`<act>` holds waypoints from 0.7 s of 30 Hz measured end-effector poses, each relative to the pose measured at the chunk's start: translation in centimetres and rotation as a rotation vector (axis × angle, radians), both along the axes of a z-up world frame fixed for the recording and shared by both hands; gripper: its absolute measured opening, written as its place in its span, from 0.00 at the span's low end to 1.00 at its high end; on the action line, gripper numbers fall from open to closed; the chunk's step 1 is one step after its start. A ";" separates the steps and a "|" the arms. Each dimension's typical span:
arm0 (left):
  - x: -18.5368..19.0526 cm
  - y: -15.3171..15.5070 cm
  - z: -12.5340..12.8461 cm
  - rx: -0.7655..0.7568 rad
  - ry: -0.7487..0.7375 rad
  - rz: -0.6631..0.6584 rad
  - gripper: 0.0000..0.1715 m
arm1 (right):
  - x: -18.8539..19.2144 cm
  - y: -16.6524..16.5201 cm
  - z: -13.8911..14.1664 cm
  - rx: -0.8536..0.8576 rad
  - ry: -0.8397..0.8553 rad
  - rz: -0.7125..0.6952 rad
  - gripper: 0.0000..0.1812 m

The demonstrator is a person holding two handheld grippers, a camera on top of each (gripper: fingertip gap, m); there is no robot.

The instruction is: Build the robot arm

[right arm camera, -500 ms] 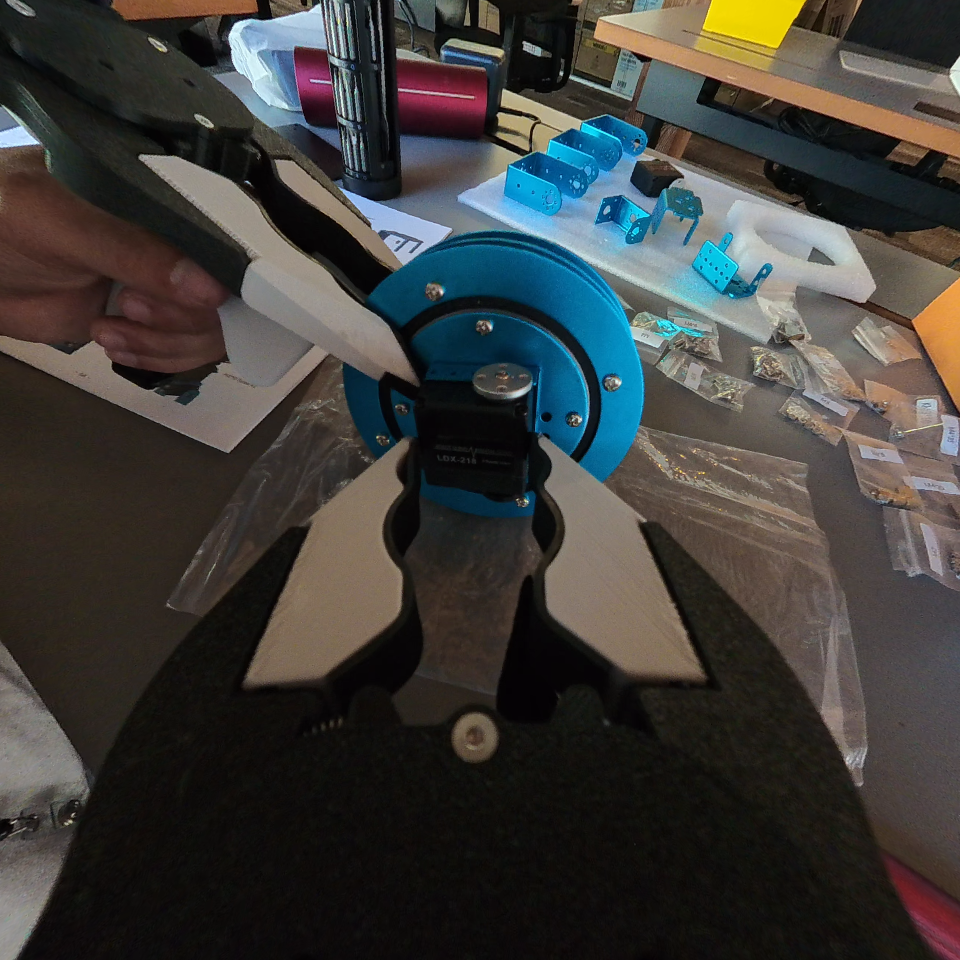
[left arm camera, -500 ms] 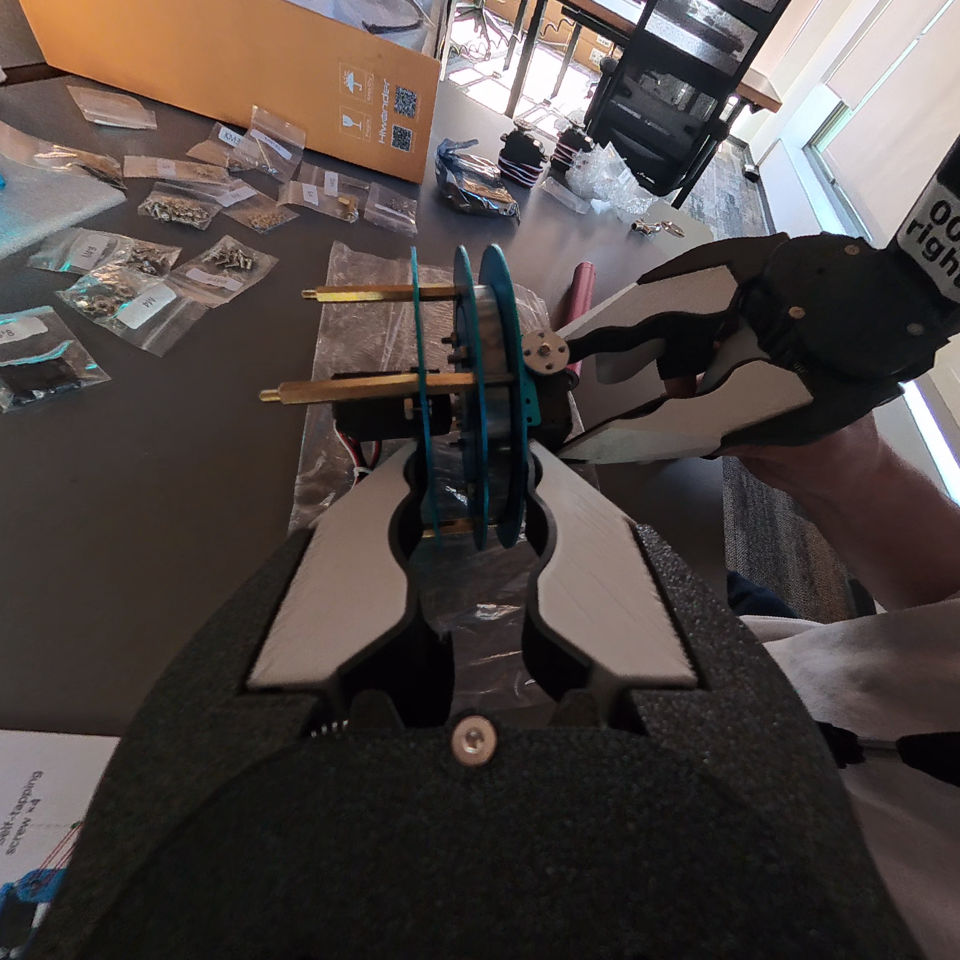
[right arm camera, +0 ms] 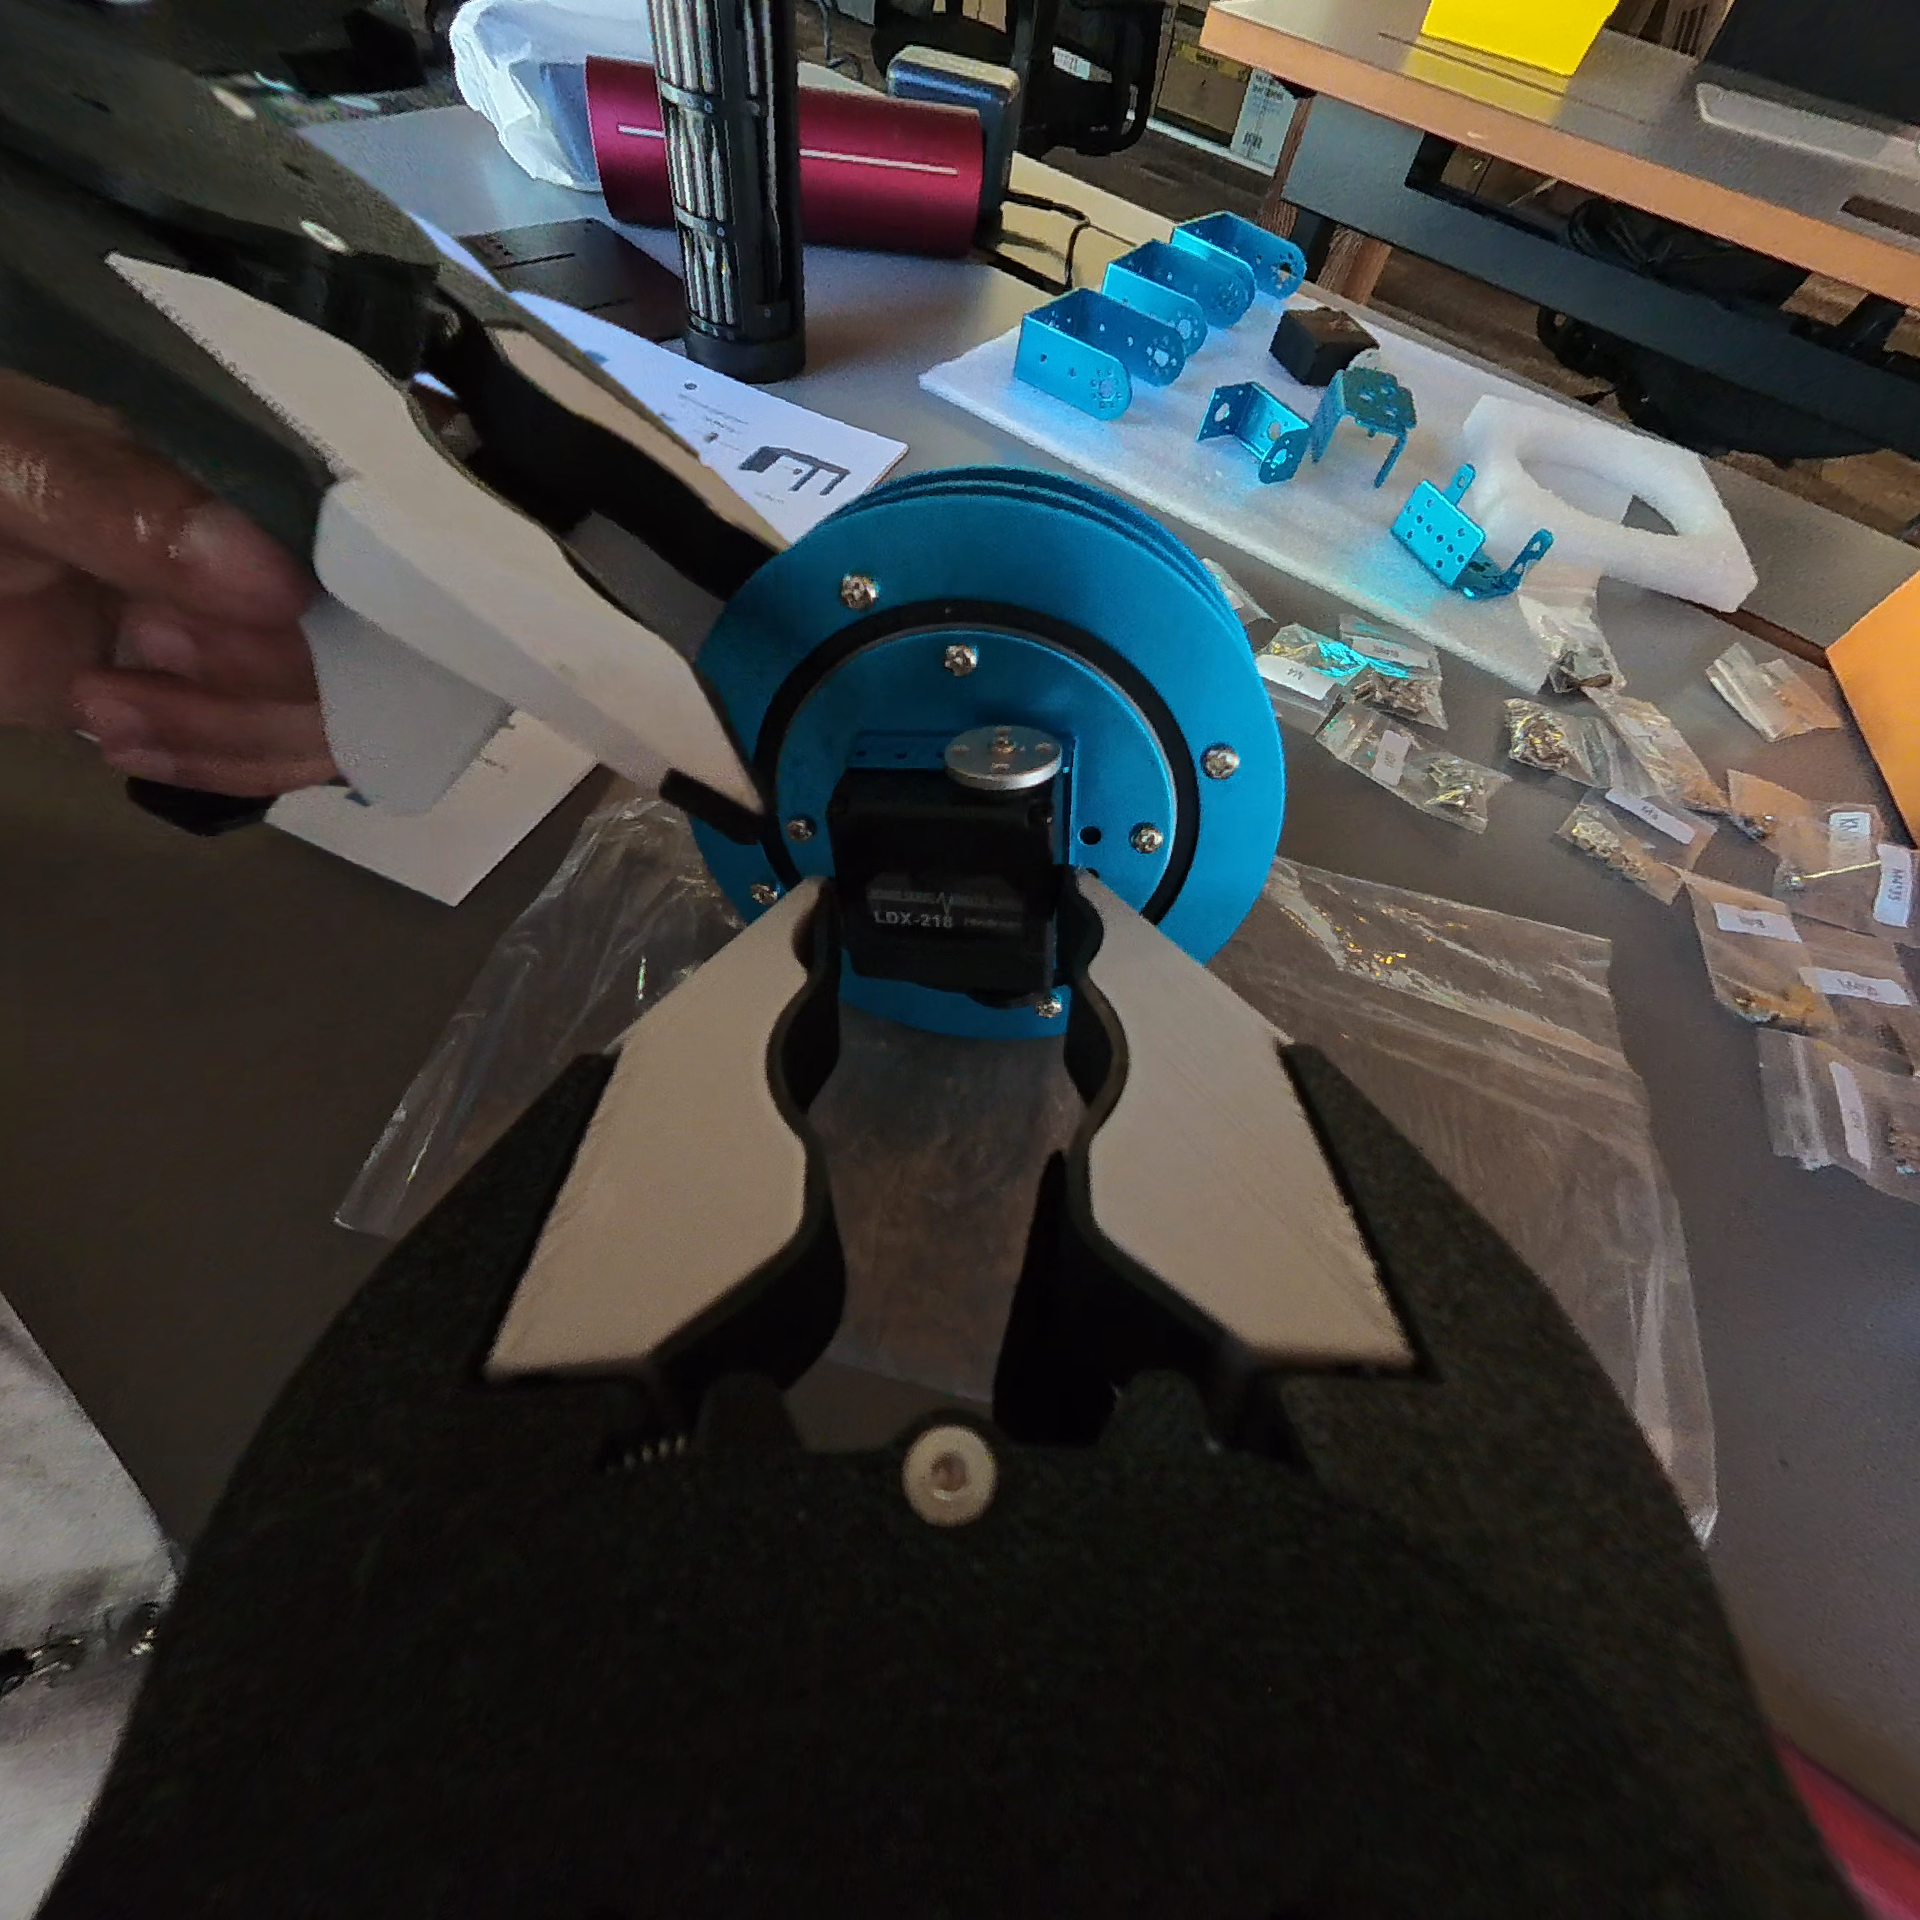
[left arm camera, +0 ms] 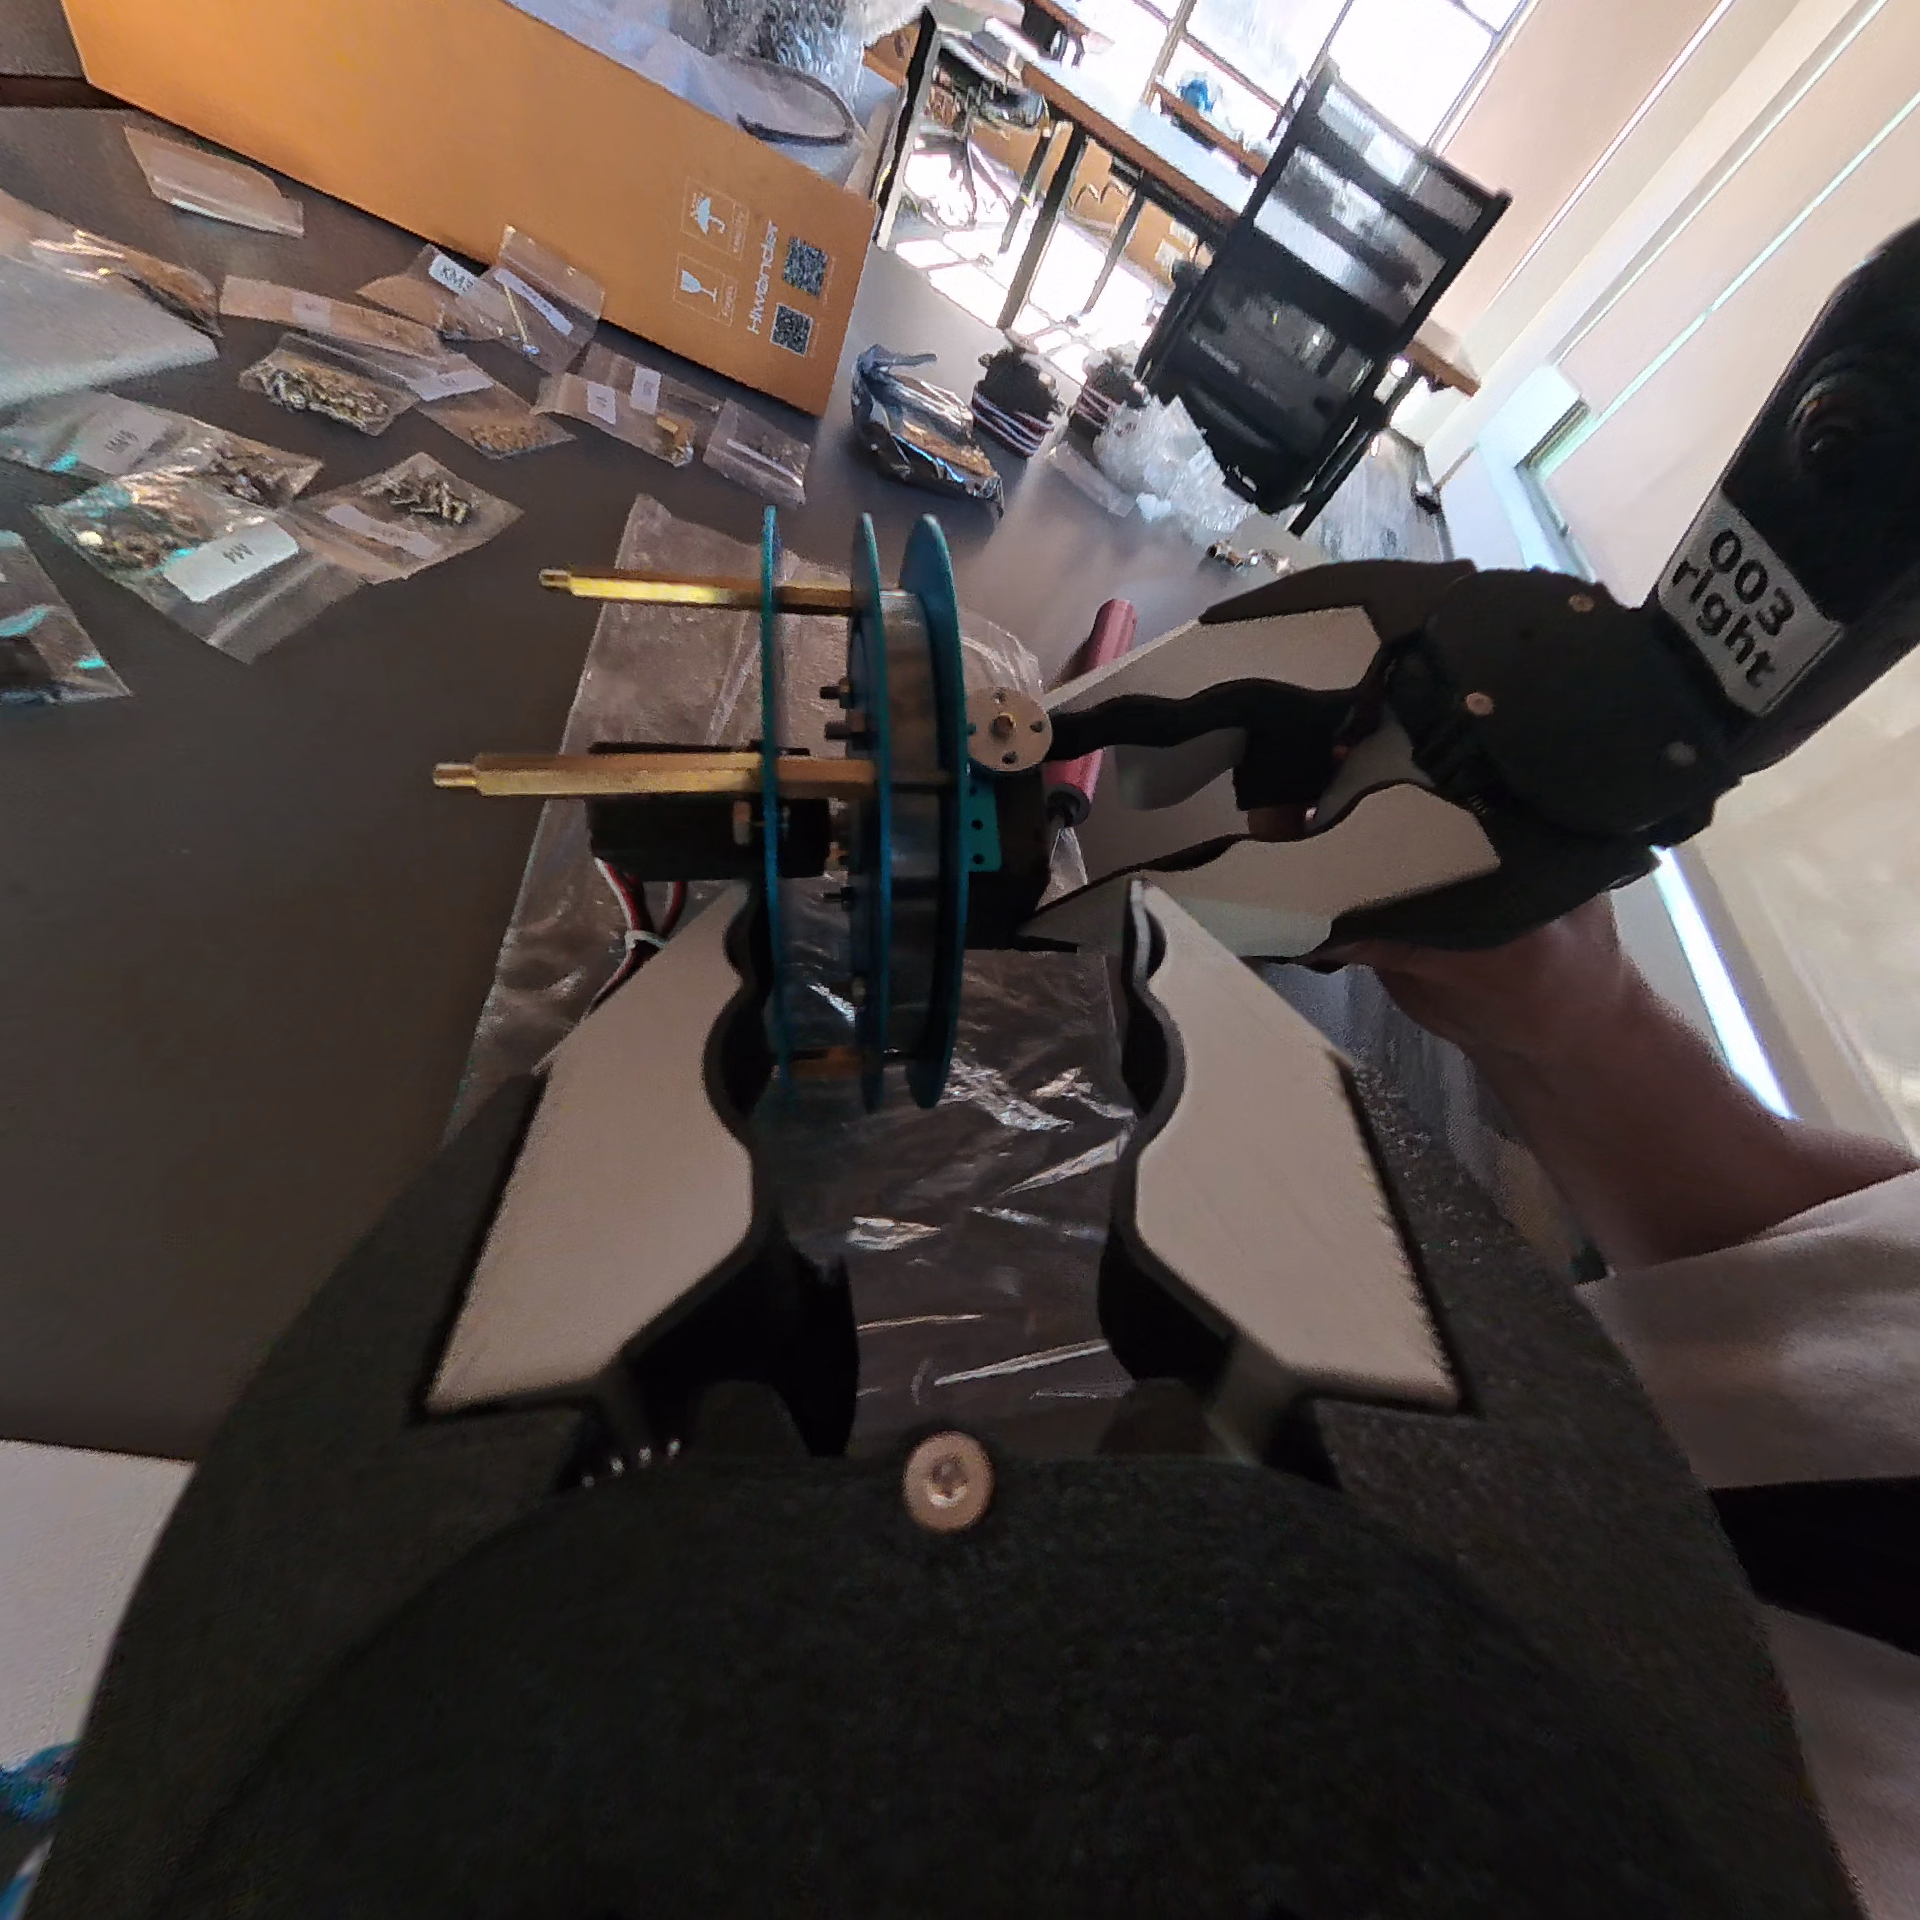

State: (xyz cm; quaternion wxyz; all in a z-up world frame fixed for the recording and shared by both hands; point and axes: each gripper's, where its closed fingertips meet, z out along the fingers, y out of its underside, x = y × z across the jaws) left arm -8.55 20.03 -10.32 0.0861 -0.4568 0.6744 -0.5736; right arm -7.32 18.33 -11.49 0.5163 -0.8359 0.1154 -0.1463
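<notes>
Three blue metal discs on brass standoffs [left arm camera: 862, 821] sit at the left wrist view's centre, axis running left-right; the left gripper [left arm camera: 935, 914] gapes wide around them, gripping nothing. In the right wrist view, the right gripper [right arm camera: 945, 883] clamps the black servo block [right arm camera: 951, 894] at frame centre.

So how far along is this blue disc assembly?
Done: three blue discs stacked on brass standoffs, black servo mounted. In hand: right gripper clamps the servo; left gripper open around the discs. Left: blue brackets and screw bags lie loose.
</notes>
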 end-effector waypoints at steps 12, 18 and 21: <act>1.4 -0.1 -0.8 0.035 0.038 0.000 0.33 | 0.2 0.1 0.1 0.016 0.022 0.015 0.22; 1.8 -0.2 -0.8 0.078 0.084 -0.152 0.33 | 0.4 0.0 0.3 0.056 0.046 0.130 0.23; 1.8 -0.3 -0.8 0.111 0.113 -0.234 0.31 | 0.3 -1.2 1.8 0.080 0.082 0.226 0.22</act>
